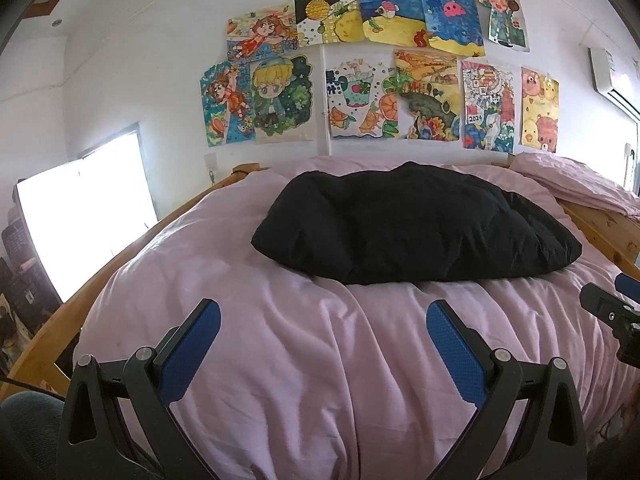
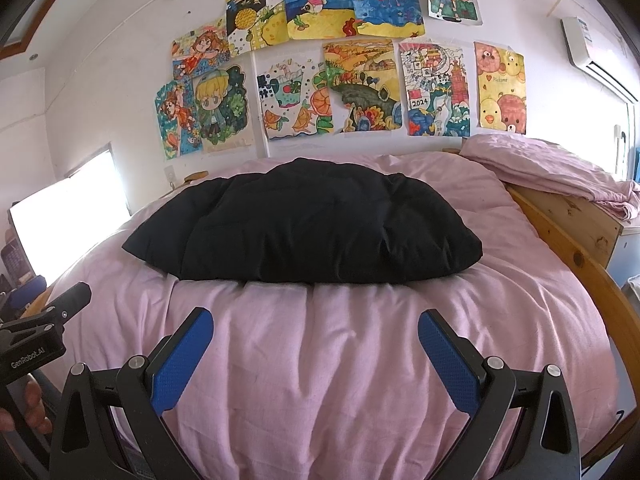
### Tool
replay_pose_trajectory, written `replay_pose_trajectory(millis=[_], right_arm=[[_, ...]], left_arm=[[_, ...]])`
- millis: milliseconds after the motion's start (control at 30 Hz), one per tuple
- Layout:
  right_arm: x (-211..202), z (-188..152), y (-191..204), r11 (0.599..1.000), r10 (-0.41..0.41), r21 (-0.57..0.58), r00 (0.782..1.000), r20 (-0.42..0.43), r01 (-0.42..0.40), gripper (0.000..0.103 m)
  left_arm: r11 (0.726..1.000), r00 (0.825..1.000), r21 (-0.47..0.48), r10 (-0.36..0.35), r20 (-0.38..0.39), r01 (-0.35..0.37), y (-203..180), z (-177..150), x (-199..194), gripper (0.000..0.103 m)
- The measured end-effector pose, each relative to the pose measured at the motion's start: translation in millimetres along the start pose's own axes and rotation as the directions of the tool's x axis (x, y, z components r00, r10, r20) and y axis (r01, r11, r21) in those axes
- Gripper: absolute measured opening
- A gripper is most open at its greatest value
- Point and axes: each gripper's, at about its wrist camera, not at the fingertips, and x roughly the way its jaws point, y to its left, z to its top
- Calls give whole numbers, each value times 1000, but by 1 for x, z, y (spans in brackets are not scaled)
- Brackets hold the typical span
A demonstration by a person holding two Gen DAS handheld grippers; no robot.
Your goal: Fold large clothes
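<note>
On the pink bed cover, left view: my left gripper spread wide, empty; black garment lies bundled ahead. Right view: right gripper likewise apart; "GenRobot.AI" legible on the other tool, "2024" on a drawing; garment's folds indistinct.

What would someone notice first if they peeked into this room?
Probably the puffy black garment lying in the middle of the pink bedcover. Then the colourful drawings covering the wall behind the bed. Closest, both grippers, left and right, hover open over the cover.
</note>
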Motion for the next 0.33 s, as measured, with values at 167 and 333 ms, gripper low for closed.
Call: replay_pose_trajectory(millis=[167, 333], right_arm=[[0, -1, 0, 1000, 0, 1, 1000, -2, 0, 103], [0, 0, 0, 1000, -1, 1, 1000, -3, 1, 103]], left_arm=[[1000, 1000, -2, 1, 0, -1, -1, 0, -1, 101], [1000, 1000, -1, 0, -5, 0, -1, -1, 0, 101]])
